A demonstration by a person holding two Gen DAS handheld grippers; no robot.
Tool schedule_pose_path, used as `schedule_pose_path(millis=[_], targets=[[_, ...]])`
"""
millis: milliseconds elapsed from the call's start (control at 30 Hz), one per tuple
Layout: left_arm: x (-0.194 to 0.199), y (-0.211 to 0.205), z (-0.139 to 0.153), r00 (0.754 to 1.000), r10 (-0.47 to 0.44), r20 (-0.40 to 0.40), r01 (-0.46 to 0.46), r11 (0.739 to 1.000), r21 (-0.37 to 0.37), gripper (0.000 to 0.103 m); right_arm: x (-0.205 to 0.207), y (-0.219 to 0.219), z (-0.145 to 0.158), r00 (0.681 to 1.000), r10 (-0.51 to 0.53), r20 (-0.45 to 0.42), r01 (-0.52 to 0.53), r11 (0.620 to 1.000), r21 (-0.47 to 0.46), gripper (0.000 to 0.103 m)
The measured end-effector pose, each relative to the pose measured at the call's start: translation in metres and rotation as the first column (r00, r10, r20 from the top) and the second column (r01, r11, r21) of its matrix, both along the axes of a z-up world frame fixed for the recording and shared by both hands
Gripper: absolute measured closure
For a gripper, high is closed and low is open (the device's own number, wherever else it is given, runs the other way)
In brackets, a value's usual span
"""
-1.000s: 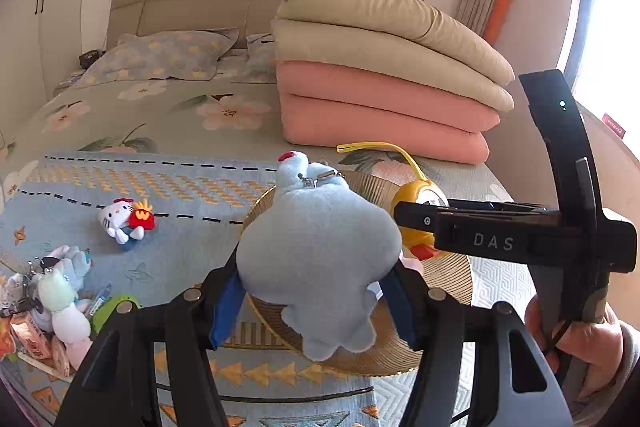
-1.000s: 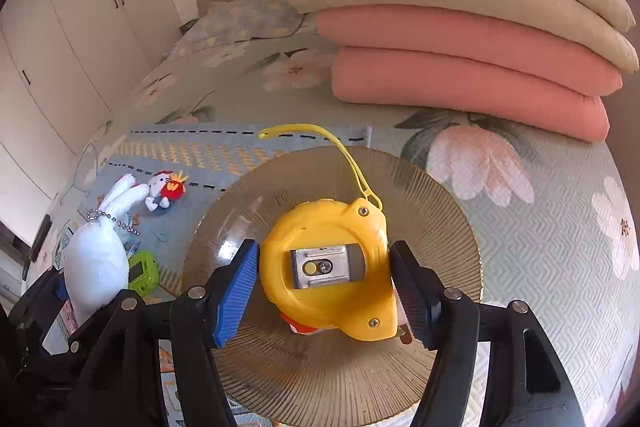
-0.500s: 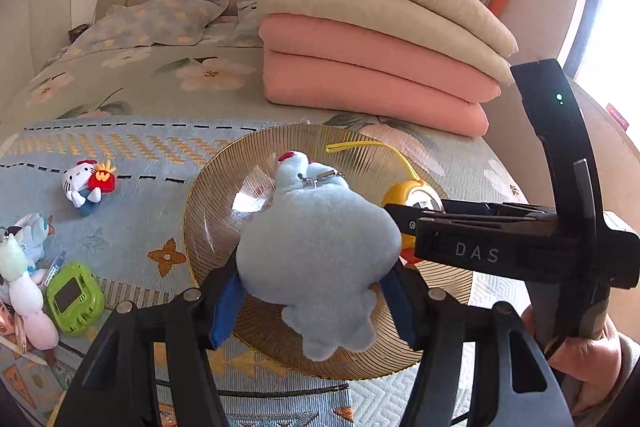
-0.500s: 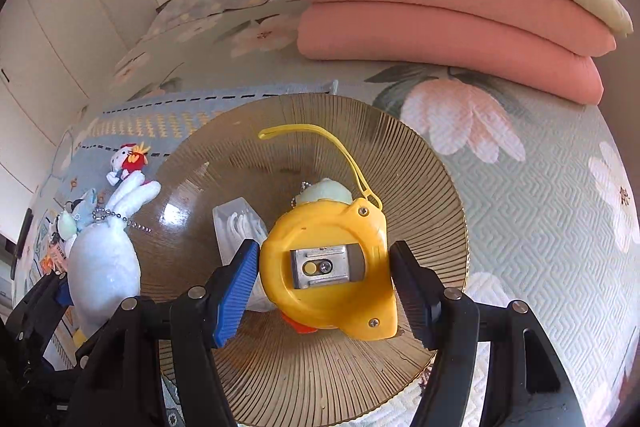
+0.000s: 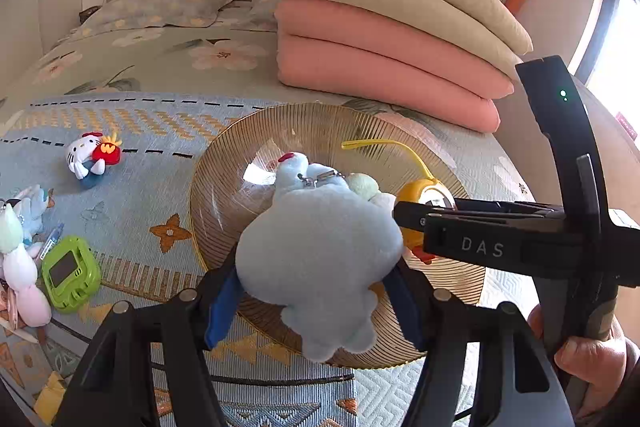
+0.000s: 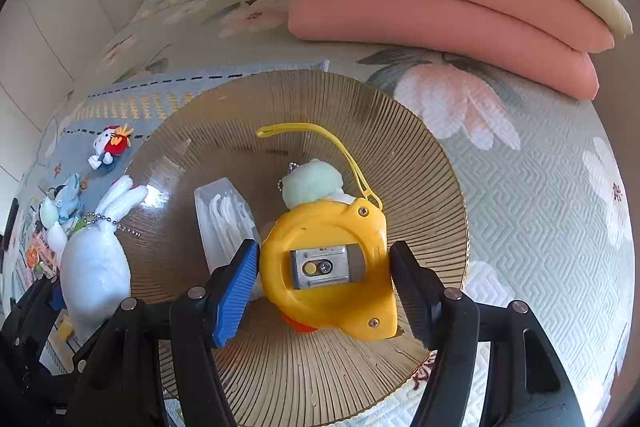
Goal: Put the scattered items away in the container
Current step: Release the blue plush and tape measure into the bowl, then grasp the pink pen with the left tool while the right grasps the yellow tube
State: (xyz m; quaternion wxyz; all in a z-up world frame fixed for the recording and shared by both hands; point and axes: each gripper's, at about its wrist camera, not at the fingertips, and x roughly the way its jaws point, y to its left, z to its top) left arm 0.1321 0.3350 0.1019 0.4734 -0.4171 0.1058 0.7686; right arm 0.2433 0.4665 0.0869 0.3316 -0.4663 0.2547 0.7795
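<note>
The left tongs [image 5: 320,291] have a pale blue plush toy [image 5: 320,247] between their blue pads; the jaws have just been opening a little, yet the pads still seem to press its soft sides. The toy's long axis runs straight ahead of the tongs, its head with the red tuft and key-chain clasp pointing away toward the middle of the glass plate [image 5: 224,163], its feet hanging back toward the camera. It hangs over the near left part of the plate.

The right tongs [image 6: 322,279] are closed at mid width on a yellow tape measure [image 6: 328,267], one pad on each flat-edged side, with the metal clip face turned up to the camera. Its yellow wrist loop [image 6: 320,135] trails forward toward the plate's centre. The casing sits low over the plate's near half, just in front of a small green plush [image 6: 312,181] and right of a clear packet [image 6: 226,215] already lying on the plate.

Both loads lie directly above the plate, so the coming move is probably a plain release. The right tongs look nearer the centre.

Left of the plate on the bed, a white cat plush [image 5: 92,155] and a green gadget [image 5: 70,273] remain.
</note>
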Motion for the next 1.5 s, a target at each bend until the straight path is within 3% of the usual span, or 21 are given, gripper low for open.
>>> schedule_pose_path(millis=[100, 200, 300, 700, 967, 1200, 1300, 1367, 1500], targets=[[0.000, -0.003, 0.000, 1.000, 0.023, 0.000, -0.023, 1.000, -0.015, 0.039, 0.003, 0.001, -0.005, 1.000, -0.015, 0.008, 0.015, 1.000, -0.027, 0.037], [-0.001, -0.006, 0.002, 0.999, 0.044, -0.004, -0.044, 0.999, -0.016, 0.038, 0.004, -0.003, 0.007, 1.000, -0.012, -0.009, 0.012, 0.999, 0.032, 0.035], [-0.004, -0.010, 0.003, 0.997, 0.071, 0.001, -0.071, 0.997, -0.032, 0.038, 0.001, -0.009, 0.021, 1.000, 0.007, -0.009, -0.007, 0.995, 0.098, 0.020], [-0.015, -0.057, 0.030, 0.982, 0.170, -0.077, -0.170, 0.985, 0.005, 0.032, -0.016, -0.038, 0.043, 0.994, 0.053, -0.092, -0.045, 0.996, 0.081, 0.019], [-0.056, -0.126, 0.029, 0.942, 0.327, -0.078, -0.328, 0.945, -0.008, 0.032, -0.065, -0.097, 0.061, 0.972, 0.217, -0.085, -0.205, 0.970, 0.127, 0.019], [-0.104, -0.237, 0.003, 0.856, 0.515, -0.047, -0.517, 0.853, -0.071, 0.032, -0.118, -0.161, 0.056, 0.921, 0.385, -0.067, -0.376, 0.920, 0.113, 0.019], [-0.129, -0.292, -0.006, 0.805, 0.591, -0.052, -0.593, 0.798, -0.108, 0.032, -0.139, -0.191, 0.047, 0.891, 0.451, -0.055, -0.446, 0.892, 0.074, 0.019], [-0.146, -0.329, -0.013, 0.757, 0.652, -0.031, -0.651, 0.749, -0.123, 0.032, -0.151, -0.210, 0.037, 0.872, 0.487, -0.044, -0.486, 0.873, 0.036, 0.019], [-0.163, -0.394, -0.031, 0.628, 0.777, 0.053, -0.770, 0.629, -0.105, 0.032, -0.166, -0.244, 0.014, 0.838, 0.545, -0.011, -0.545, 0.838, -0.024, 0.019]])
